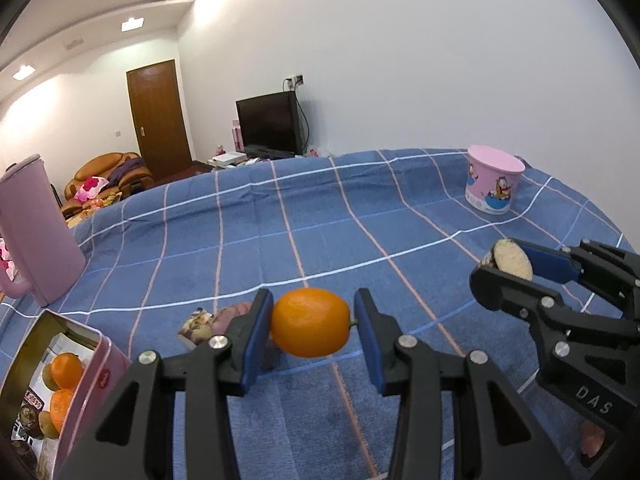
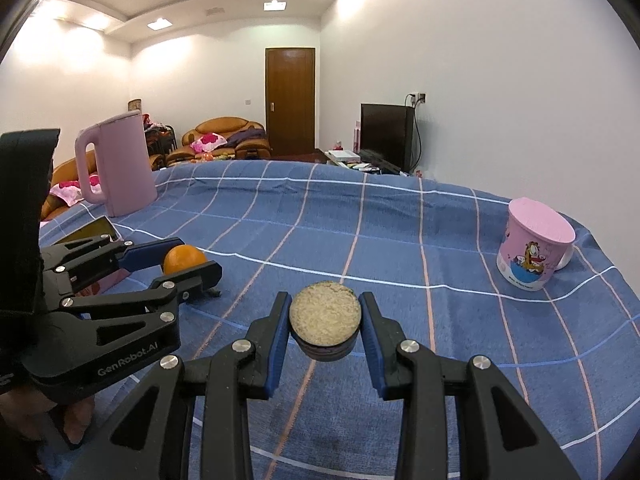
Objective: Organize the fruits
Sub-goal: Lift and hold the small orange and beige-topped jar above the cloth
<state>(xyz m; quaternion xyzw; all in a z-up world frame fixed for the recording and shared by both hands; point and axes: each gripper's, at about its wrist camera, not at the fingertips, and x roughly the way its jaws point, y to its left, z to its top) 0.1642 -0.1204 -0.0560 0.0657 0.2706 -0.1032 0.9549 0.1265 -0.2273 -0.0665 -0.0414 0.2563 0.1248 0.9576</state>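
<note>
Two claws are loaded and raised above the blue checked bench point(image 1: 360, 216). The left claw point(image 1: 312, 326) is closed on an orange point(image 1: 310, 322), pinched end to end between its blue pads. The right claw point(image 2: 325, 322) grips a round slice point(image 2: 325, 318) with a pale grainy face and dark rim; what fruit it is I cannot tell. To the near left, a pink tin point(image 1: 100, 368) lies open with several oranges already inside. Farther out stand a pink jug point(image 2: 118, 164) at far left and a lidded pink cartoon tub point(image 2: 534, 246) at far right. The step in hand looks like carrying; next the left claw should swing left over the tin and release the orange.
</note>
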